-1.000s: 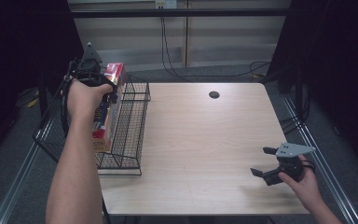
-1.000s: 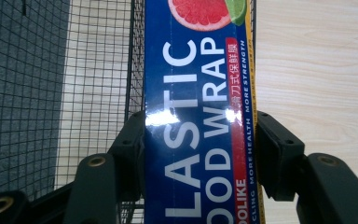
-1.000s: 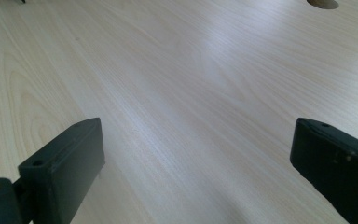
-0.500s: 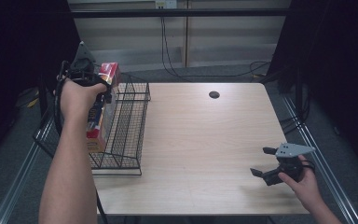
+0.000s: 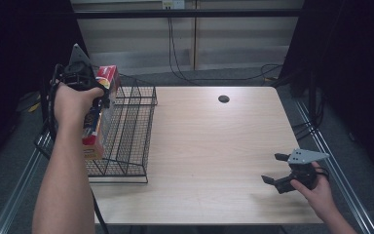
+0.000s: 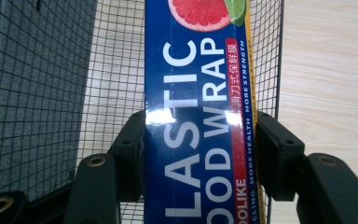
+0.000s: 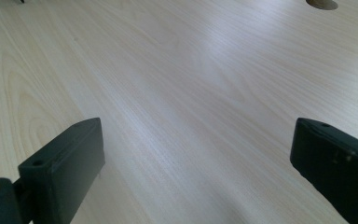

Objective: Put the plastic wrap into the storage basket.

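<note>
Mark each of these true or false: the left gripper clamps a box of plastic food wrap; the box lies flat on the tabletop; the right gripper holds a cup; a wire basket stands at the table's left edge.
1. The left gripper clamps the box of plastic food wrap: true.
2. The box lies flat on the tabletop: false; it is held over the wire basket.
3. The right gripper holds a cup: false; its jaws stand open over the bare table.
4. The basket stands at the table's left edge: true.
</note>
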